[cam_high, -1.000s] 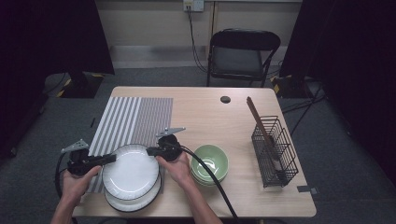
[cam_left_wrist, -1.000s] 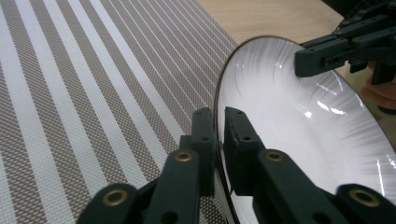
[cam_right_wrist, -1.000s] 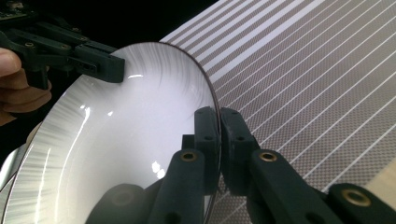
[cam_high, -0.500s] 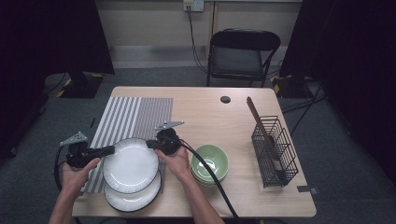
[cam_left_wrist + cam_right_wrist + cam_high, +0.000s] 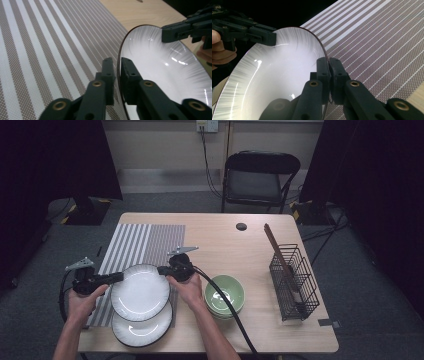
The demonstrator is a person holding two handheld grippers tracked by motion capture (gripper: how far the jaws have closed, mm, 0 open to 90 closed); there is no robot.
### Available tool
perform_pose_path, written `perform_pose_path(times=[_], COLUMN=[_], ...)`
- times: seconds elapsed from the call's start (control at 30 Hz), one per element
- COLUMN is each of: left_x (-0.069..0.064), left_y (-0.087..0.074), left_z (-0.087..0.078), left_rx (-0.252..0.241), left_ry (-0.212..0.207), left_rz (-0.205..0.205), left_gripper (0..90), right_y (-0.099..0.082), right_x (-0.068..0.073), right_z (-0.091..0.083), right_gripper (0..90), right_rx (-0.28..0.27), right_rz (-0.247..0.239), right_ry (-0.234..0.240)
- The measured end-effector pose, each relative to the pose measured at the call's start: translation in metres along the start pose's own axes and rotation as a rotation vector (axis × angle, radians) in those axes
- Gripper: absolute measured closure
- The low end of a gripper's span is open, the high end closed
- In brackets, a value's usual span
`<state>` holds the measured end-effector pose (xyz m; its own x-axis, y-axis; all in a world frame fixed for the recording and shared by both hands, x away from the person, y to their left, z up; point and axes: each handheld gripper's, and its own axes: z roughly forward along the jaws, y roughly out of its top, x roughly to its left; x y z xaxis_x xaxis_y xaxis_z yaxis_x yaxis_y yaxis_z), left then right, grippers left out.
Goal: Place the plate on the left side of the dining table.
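A white plate (image 5: 140, 292) with a dark rim is held between both grippers, partly over a second white plate (image 5: 145, 332) near the table's front edge. My left gripper (image 5: 119, 277) straddles the upper plate's left rim. Its jaws have just been opening, and in the left gripper view (image 5: 117, 61) a thin gap shows beside the plate (image 5: 160, 65) rim. My right gripper (image 5: 161, 270) pinches the far right rim. In the right gripper view (image 5: 328, 60) its pads press on the plate (image 5: 279, 72).
A striped placemat (image 5: 145, 242) lies under and beyond the plates. Stacked green bowls (image 5: 225, 295) sit just right of my right hand. A black wire rack (image 5: 293, 280) with a wooden utensil stands at the right. A chair (image 5: 260, 175) stands behind the table.
The upper plate has moved away from me, off the lower plate and toward the placemat, with both grippers moving along with it.
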<state>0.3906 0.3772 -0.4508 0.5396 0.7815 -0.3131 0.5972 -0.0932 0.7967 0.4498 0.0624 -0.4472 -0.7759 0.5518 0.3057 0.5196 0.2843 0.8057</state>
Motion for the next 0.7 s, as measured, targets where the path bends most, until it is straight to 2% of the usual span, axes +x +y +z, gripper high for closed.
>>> perform_pose_path(times=[0.2, 0.37, 0.4, 0.5, 0.63, 0.7], left_x=[-0.002, -0.007, -0.008, -0.011, -0.009, -0.009], left_y=[-0.014, -0.024, -0.024, -0.023, -0.019, -0.016], left_z=[-0.013, -0.019, -0.018, -0.015, -0.015, -0.013], left_rx=[0.007, -0.009, -0.011, -0.009, -0.030, -0.029], left_ry=[0.003, 0.008, 0.006, 0.025, 0.030, 0.041], left_rz=[-0.017, -0.038, -0.054, -0.031, -0.045, -0.031], left_gripper=[73.6, 75.6, 75.6, 78.4, 82.2, 83.6], right_y=[-0.001, -0.001, -0.001, -0.002, -0.002, -0.002], right_x=[-0.001, -0.001, -0.001, -0.001, -0.001, -0.001], right_z=[0.000, 0.000, 0.000, 0.001, 0.000, 0.000], right_gripper=[88.0, 87.9, 87.9, 87.9, 87.9, 87.9], right_rx=[-0.005, -0.008, -0.009, -0.009, -0.012, -0.014], right_rz=[0.006, 0.005, 0.005, 0.013, 0.013, 0.012], right_ry=[0.003, 0.002, 0.002, 0.000, 0.002, 0.000])
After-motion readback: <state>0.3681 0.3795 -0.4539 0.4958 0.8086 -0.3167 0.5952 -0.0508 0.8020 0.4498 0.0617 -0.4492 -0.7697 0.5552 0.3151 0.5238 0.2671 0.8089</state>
